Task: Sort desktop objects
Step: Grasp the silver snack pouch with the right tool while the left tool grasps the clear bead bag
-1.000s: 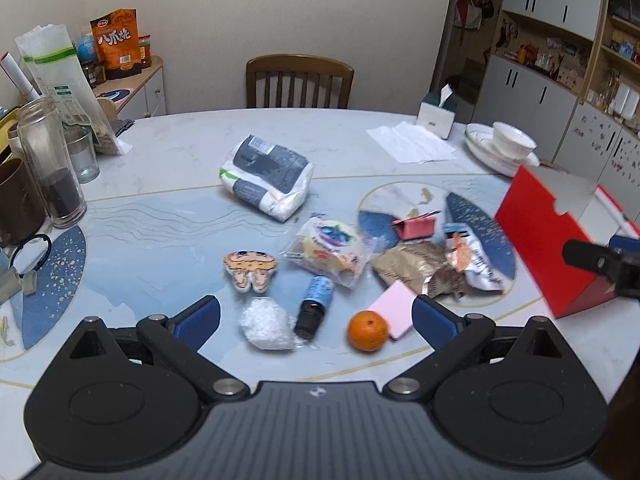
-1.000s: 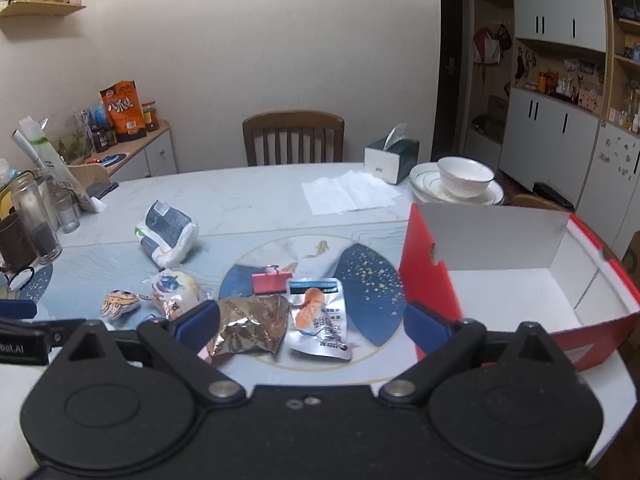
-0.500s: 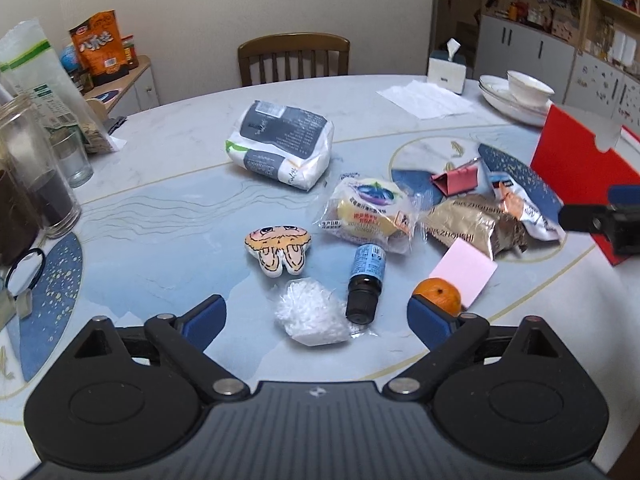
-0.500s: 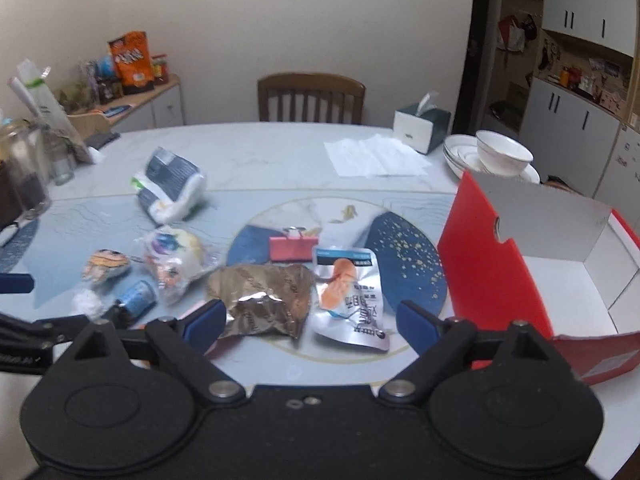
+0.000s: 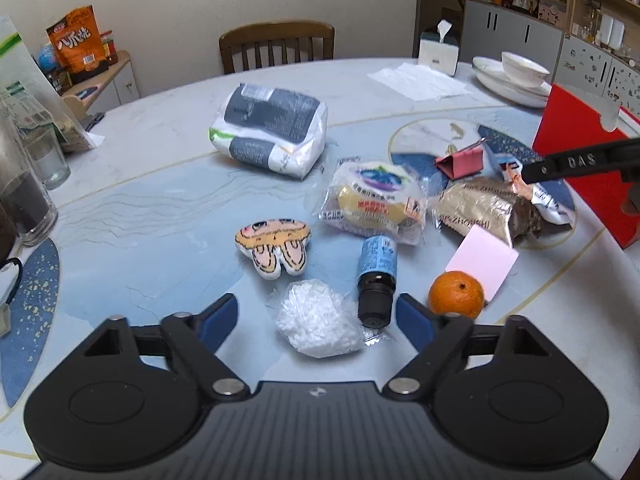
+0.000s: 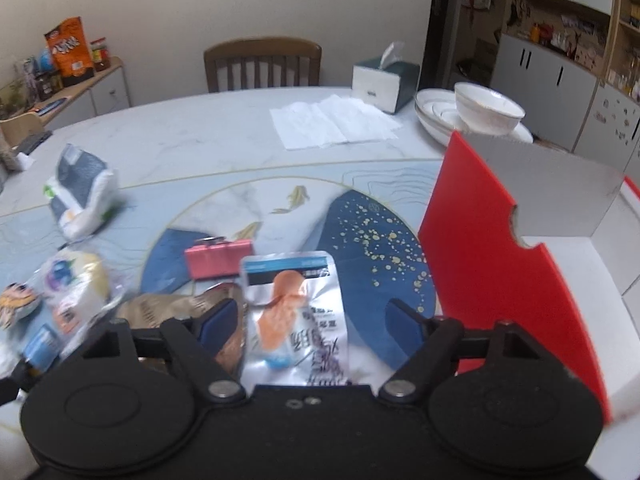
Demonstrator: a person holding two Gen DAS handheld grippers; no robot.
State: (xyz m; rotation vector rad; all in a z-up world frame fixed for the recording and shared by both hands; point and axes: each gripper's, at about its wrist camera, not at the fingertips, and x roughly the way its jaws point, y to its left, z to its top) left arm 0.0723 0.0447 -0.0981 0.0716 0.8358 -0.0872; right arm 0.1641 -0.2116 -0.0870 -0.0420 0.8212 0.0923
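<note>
My left gripper (image 5: 316,320) is open above a white crinkly packet (image 5: 318,324) and a blue-labelled dropper bottle (image 5: 376,276). Beside them lie an orange (image 5: 456,294), a pink sticky pad (image 5: 482,262), a cartoon magnet (image 5: 274,246), a wrapped round cake (image 5: 374,200) and a brown foil pack (image 5: 484,212). My right gripper (image 6: 310,322) is open over a silver snack pouch (image 6: 296,312). A pink binder clip (image 6: 218,262) lies just behind it. The red box (image 6: 492,256) stands open at the right.
A grey-and-white tissue pack (image 5: 272,130) lies mid-table. Glass jars (image 5: 24,196) stand at the left edge. A tissue box (image 6: 384,82), paper napkins (image 6: 332,124) and stacked bowls (image 6: 480,114) sit at the back. A wooden chair (image 6: 262,62) stands behind the table.
Both grippers have moved forward and lower toward the table. The left now hangs over the white packet and bottle; the right now straddles the silver pouch. Both stayed open.
</note>
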